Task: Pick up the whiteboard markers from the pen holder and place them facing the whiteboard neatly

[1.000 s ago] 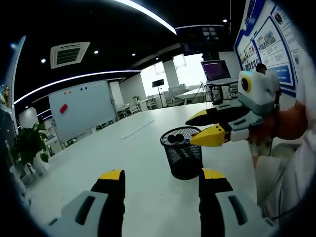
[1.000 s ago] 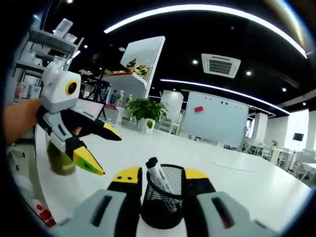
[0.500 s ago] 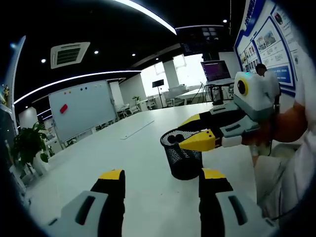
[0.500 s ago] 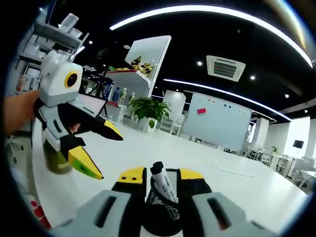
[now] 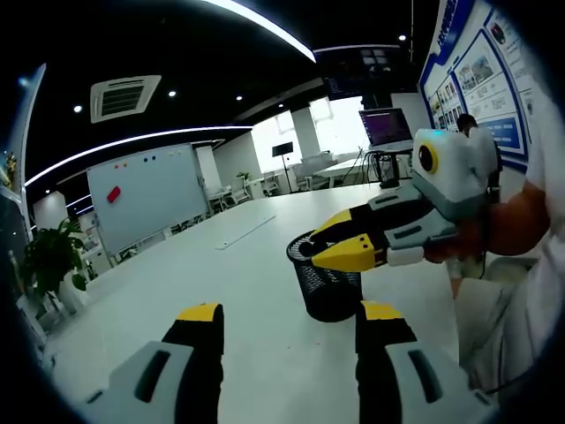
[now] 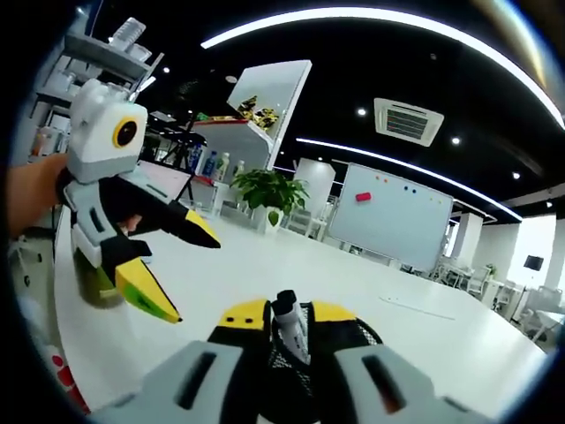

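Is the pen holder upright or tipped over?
Upright: the pen holder stands on the table, open rim up, a marker sticking out.

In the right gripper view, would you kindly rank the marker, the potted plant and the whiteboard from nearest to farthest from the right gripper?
1. Marker: between the right gripper's jaws, standing in the mesh pen holder.
2. Potted plant: beyond the table's far edge, left of centre.
3. Whiteboard: at the back of the room, right of the plant.
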`<state>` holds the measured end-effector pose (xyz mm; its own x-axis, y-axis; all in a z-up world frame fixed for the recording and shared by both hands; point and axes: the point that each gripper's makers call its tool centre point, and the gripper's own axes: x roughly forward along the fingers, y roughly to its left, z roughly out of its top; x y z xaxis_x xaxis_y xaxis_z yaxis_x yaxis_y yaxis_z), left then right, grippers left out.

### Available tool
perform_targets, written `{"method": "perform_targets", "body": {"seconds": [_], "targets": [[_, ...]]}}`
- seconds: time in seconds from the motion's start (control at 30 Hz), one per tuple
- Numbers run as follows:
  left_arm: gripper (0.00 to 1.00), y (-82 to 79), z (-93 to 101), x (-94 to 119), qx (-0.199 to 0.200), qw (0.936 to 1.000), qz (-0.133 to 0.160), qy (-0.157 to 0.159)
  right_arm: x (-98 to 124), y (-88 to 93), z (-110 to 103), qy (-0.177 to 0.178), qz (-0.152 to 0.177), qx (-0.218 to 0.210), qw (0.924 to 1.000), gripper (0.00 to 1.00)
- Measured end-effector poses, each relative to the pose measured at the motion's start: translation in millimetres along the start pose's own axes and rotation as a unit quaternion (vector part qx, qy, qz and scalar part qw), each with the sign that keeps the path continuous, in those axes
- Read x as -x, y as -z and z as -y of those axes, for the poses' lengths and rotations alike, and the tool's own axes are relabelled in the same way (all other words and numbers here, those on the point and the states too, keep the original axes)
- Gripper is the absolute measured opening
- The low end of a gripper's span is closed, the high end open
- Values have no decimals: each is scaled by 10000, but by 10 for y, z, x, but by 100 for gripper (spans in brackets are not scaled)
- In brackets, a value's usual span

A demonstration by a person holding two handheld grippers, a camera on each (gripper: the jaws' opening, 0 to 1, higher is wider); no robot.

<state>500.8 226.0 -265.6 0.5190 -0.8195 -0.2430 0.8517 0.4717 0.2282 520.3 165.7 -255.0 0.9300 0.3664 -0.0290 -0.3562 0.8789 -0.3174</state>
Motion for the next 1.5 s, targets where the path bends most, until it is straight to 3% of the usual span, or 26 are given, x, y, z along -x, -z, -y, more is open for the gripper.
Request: {"method": "perform_targets", "body": {"seconds": [0.5, 0.63, 1.23, 1.33, 1.5], "targets": [[62, 3, -8, -1, 2, 10000, 9, 3, -29, -2, -13, 66, -123, 55, 9999, 12], [62, -2, 5, -3, 2, 10000, 11, 1, -17, -12, 23, 44, -104, -183, 9998, 12], [62, -4, 8, -1, 3, 10000, 10, 0, 78, -62, 171, 336, 6, 80, 9994, 10], [62, -3, 7, -4, 3, 10000, 8, 1, 97, -75, 198, 359, -9, 368, 9987, 10], [62, -1, 5, -3, 2, 10000, 7, 2, 127, -111, 203, 312, 67, 398, 9987, 9]]}}
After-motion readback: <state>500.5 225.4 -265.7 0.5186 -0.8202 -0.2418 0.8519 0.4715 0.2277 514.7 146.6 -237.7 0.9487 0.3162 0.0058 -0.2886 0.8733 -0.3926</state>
